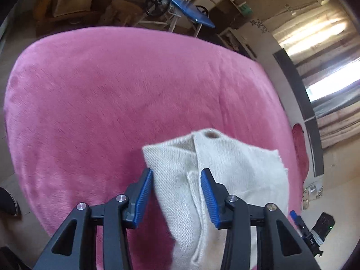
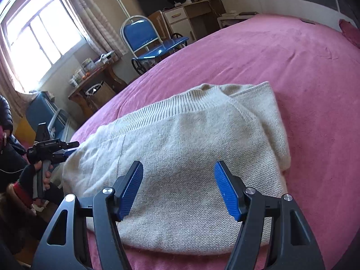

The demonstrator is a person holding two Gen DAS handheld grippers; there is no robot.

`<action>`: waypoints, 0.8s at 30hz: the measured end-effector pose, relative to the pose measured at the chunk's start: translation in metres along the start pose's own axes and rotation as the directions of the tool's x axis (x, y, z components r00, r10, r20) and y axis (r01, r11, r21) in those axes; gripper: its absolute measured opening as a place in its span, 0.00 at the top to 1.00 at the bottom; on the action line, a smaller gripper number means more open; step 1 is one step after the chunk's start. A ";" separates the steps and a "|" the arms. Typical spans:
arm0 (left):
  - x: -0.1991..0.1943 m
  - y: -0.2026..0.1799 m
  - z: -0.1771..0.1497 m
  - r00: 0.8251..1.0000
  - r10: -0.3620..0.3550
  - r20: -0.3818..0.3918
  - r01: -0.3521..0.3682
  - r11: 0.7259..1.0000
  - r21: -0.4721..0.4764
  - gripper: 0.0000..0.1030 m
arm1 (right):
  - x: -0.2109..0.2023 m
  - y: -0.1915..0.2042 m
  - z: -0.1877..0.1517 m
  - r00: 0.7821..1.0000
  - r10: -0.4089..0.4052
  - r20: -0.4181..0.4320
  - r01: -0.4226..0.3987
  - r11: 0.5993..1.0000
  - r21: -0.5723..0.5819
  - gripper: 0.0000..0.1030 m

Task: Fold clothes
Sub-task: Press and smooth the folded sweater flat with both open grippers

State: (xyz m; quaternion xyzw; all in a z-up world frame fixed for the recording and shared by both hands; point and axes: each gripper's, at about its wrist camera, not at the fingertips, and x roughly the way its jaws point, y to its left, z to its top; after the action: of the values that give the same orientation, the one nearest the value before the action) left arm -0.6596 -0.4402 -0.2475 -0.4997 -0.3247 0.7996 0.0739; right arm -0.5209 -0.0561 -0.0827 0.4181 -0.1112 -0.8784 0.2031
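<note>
Sweater (image 2: 180, 157), cream knit, lay folded on pink bed cover (image 2: 292, 67). My right gripper (image 2: 178, 189) hovered spread above it; my left gripper (image 1: 176, 193) stood parted around its edge.

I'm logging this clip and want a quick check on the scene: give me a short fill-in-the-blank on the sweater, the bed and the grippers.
1. The cream knit sweater lies on a ____ blanket.
2. The right gripper has its jaws ____ above the sweater.
3. The fingers of the left gripper carry ____ ribbed pads.
4. Beyond the bed stands a ____ chair with a metal frame.

Missing words: pink; open; blue; blue
</note>
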 end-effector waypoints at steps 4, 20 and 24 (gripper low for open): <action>0.012 0.010 0.000 0.999 -0.011 0.040 0.013 0.998 -0.057 0.91 | -0.002 0.002 -0.001 1.000 -0.001 0.002 0.001 1.000 -0.012 0.33; -0.001 -0.049 -0.010 0.882 0.383 0.276 -0.444 0.870 0.215 0.80 | -0.020 -0.018 -0.010 0.996 -0.081 0.045 0.080 0.996 0.027 0.33; -0.042 -0.054 -0.019 0.841 0.372 0.394 -0.469 0.863 0.187 0.69 | -0.013 -0.023 -0.002 0.994 -0.099 0.035 0.099 0.995 0.014 0.33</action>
State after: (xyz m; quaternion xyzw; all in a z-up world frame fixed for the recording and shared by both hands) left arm -0.6346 -0.4083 -0.1894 -0.3962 -0.0988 0.9080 -0.0941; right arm -0.5181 -0.0300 -0.0830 0.4088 -0.0992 -0.8939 0.1548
